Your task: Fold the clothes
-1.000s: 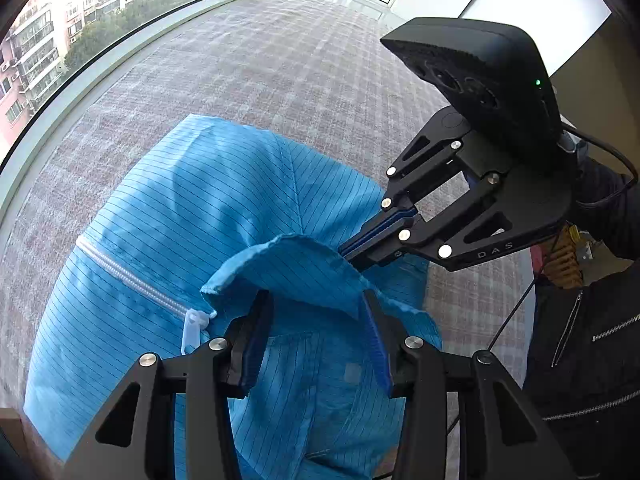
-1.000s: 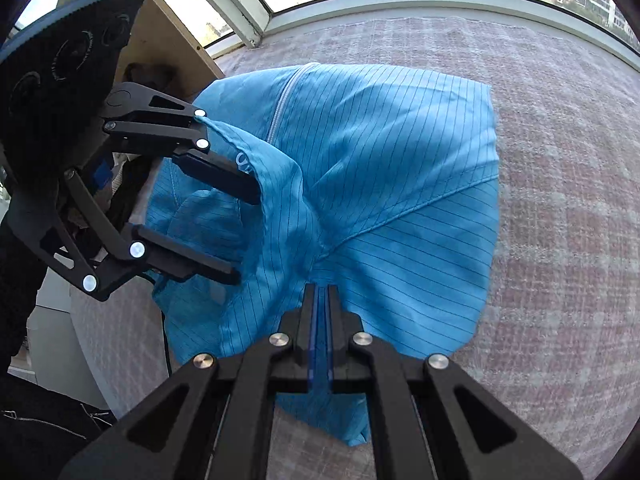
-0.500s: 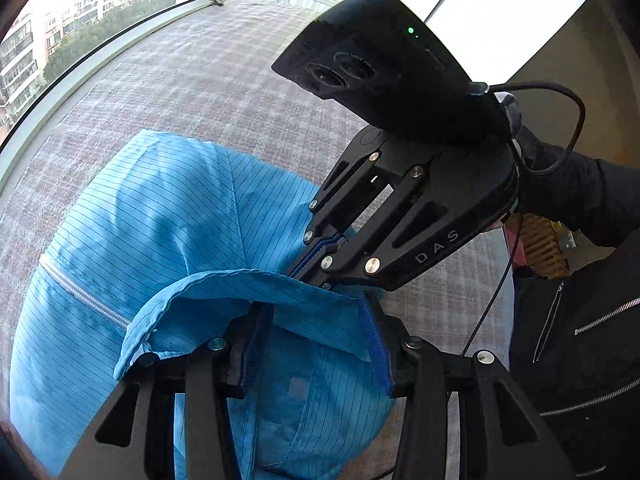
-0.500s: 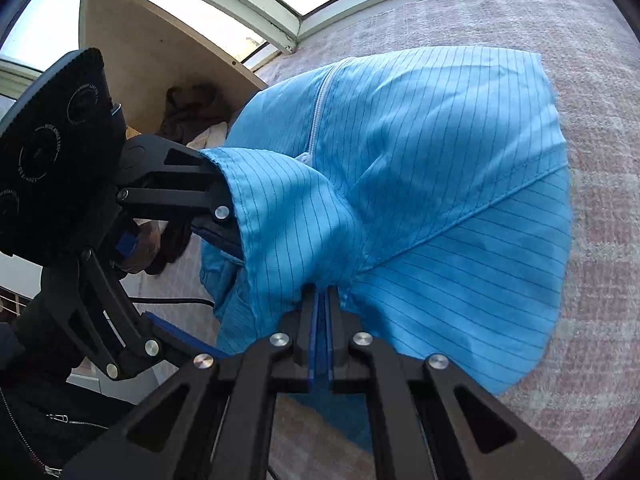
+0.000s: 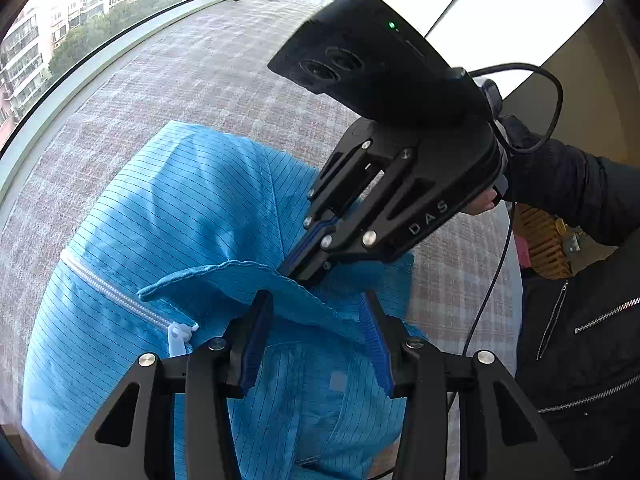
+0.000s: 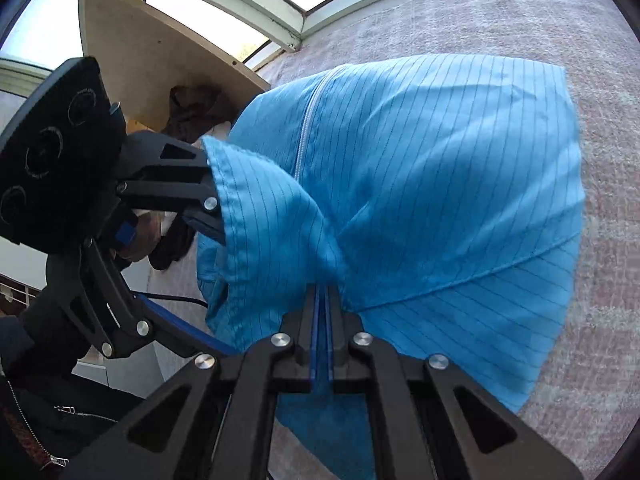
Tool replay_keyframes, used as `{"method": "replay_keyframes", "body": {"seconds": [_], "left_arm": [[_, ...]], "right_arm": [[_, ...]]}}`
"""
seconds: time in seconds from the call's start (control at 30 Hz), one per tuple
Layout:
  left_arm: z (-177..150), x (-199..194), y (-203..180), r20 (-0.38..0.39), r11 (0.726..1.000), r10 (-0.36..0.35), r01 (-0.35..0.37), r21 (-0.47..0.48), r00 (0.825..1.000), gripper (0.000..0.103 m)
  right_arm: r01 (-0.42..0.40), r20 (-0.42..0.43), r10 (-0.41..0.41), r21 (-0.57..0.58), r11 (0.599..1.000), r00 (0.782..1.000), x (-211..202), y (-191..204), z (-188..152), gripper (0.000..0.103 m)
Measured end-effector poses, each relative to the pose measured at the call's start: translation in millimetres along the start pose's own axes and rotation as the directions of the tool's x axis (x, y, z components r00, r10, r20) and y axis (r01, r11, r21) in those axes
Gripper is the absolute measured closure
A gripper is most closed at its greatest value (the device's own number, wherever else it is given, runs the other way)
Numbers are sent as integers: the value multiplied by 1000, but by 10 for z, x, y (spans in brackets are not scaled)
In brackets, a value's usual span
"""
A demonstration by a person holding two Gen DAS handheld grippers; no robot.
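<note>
blue striped jacket [image 6: 420, 184] lies on the checked cloth [image 6: 608, 240], with its near part lifted up. right gripper [image 6: 322, 300] is closed tight on a pinch of the fabric. left gripper [image 5: 316, 332] is partly open, and the collar [image 5: 240, 280] hangs across its two pads [image 5: 254, 340]; it does not look squeezed there. if the left side is not really held, the collar may slide off when the hands move, and the fold would come out crooked. the white zip [image 5: 120, 296] could bunch up under the fold. pulling hard could drag the whole jacket along the cloth.
</note>
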State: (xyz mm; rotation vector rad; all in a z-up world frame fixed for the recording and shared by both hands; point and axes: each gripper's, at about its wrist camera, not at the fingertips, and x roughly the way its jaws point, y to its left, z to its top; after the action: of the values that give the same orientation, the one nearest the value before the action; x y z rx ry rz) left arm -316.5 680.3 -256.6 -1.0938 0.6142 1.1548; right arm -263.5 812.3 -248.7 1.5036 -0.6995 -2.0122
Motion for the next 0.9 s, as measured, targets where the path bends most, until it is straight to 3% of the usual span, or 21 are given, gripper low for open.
{"method": "replay_keyframes", "body": {"seconds": [0.07,0.17,0.37,0.47,0.5,0.53,0.63,0.77,0.9], "left_arm": [[34,-1,13,2,1000,0,0,12,1000,60],[80,-1,58,-1,999,14,-14,34,1000,60],[193,133,334,-18,1000,-9,9,-12,1000,58],[250,235,370,-31,1000,-7,7,-24,1000,63],[263,266,368,-35,1000,-7,6,-26,999,69],[268,291,365,-40,1000,-6,5,-29,999,83],[232,336,351,-57,999,-5,3,-45,998,100],[193,356,317,-66,998,-13,9,-57,998,100],[209,105,203,-7,1000,-14,14,-22,1000,98]], "right_arm": [[-4,6,3,37,999,1000,18,-102,36,99],[-10,-81,11,2,1000,997,206,-65,-24,99],[53,-68,-51,17,998,996,-48,-81,-285,99],[112,-49,-112,-4,994,992,-95,11,-376,99],[114,-47,-114,-3,993,992,-79,34,-382,99],[116,-45,-116,-2,993,992,-63,59,-388,99],[151,-54,-153,-44,988,987,2,170,-396,99],[204,-65,-208,-67,977,976,-8,254,-424,99],[226,31,-224,-67,972,974,-225,373,-435,99]]}}
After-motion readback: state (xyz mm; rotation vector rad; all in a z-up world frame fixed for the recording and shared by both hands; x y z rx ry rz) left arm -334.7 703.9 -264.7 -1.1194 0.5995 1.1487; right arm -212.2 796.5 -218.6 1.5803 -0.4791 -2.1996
